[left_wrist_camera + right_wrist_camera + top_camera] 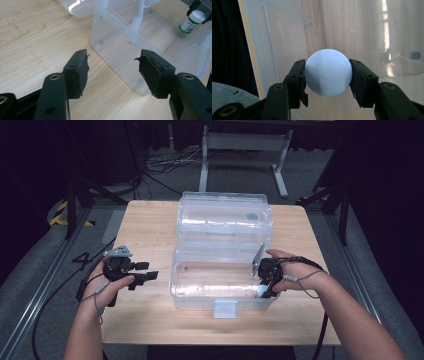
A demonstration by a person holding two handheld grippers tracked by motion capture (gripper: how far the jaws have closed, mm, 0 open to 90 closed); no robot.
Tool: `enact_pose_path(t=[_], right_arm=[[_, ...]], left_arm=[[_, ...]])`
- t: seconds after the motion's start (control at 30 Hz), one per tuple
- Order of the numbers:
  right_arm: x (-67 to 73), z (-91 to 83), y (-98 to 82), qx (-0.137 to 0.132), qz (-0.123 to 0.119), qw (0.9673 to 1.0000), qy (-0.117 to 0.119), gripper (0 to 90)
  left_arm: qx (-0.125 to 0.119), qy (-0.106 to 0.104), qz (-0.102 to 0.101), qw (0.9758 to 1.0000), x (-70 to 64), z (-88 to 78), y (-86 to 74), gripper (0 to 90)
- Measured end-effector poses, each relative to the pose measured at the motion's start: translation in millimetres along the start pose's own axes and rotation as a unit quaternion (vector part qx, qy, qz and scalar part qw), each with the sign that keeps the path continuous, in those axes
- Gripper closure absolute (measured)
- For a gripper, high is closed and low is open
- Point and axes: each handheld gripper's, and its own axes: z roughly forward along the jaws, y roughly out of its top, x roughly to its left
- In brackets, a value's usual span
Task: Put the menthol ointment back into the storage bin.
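Note:
A clear plastic box (222,304) stands open on the wooden table (150,225), its lid (225,217) folded back behind it. My right gripper (263,289) points down into the box's front right corner and is shut on a small white bottle (261,292). The left gripper view shows that bottle (193,21) with a white cap and a green and white label, beyond the box wall (117,47). In the right gripper view its round white top (328,72) sits clamped in my right gripper (327,82). My left gripper (152,270) rests left of the box, open and empty (115,67).
A grey latch (224,309) juts from the box's front wall, close to the table's near edge. Bare wood lies left of the box and along the front. Behind the table a white metal frame (245,150) and cables (160,165) are on the floor.

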Motion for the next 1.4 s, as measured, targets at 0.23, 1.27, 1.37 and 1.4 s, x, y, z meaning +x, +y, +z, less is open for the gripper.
enact_pose_path(t=[0.23, 1.27, 1.37, 1.4], right_arm=[[0.3, 3.1, 3.2, 0.007, -0.003, 1.0, 0.002, 50.2], [1.2, 13.2, 10.2, 0.039, -0.006, 0.9991, -0.014, 50.2], [1.6, 14.2, 10.9, 0.037, -0.005, 0.9991, -0.017, 50.1], [1.3, 14.0, 11.4, 0.039, -0.006, 0.9991, -0.016, 50.1]], left_arm=[[0.0, 0.001, -0.002, 1.0, 0.3, -0.3, -0.5, 40.9], [0.001, -0.002, -0.005, 1.0, 2.2, 0.4, -1.7, 40.9], [0.001, -0.002, -0.005, 1.0, 2.2, 0.5, -1.7, 40.9], [0.001, -0.002, -0.004, 1.0, 2.4, 0.7, -1.8, 40.8]])
